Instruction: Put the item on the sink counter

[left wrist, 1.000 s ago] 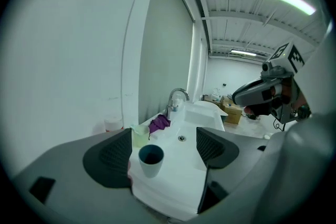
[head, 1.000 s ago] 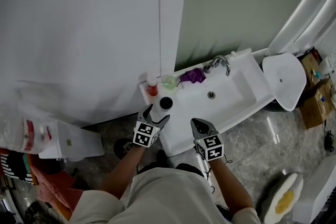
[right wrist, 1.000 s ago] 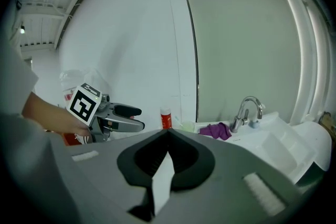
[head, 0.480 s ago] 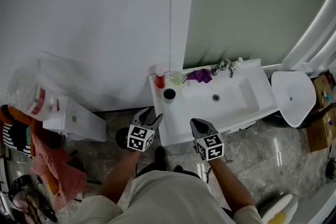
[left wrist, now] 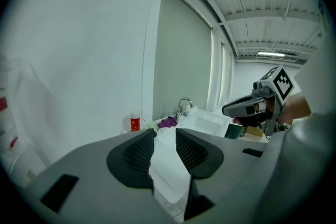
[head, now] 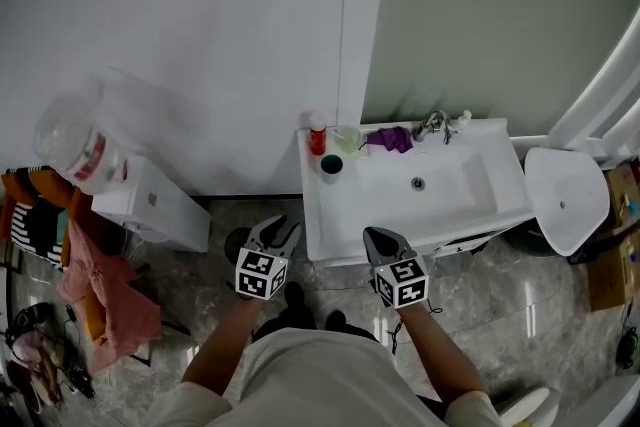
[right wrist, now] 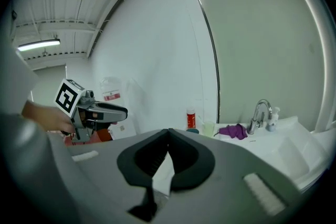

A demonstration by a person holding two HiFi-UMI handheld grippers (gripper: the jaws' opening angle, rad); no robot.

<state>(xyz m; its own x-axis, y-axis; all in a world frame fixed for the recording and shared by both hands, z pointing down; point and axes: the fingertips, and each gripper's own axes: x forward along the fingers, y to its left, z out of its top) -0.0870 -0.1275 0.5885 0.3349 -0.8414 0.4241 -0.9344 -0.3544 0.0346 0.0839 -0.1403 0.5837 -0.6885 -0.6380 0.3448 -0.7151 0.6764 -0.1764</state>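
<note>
A small dark round item (head: 331, 164) stands on the white sink counter (head: 345, 215) near its front left corner, next to a red bottle (head: 317, 133) and a pale green cup (head: 347, 140). My left gripper (head: 277, 229) hangs over the floor just off the counter's left front edge. Its jaws have just been closing, and a narrow gap with nothing in it still shows in the left gripper view (left wrist: 165, 136). The right gripper (head: 378, 237) hovers at the counter's front edge, shut and empty (right wrist: 168, 132). Each gripper shows in the other's view: the left gripper (right wrist: 125, 111) and the right gripper (left wrist: 226, 110).
A purple cloth (head: 388, 137), a faucet (head: 432, 123) and a soap dispenser (head: 462, 120) line the back of the basin. A toilet (head: 565, 195) stands to the right. A white box (head: 160, 210), a large clear bottle (head: 80, 150) and pink cloth (head: 100, 290) are on the left.
Both grippers have drawn back from the counter, the left one furthest, off the corner where the dark item stays. The left jaws have narrowed from wide open.
</note>
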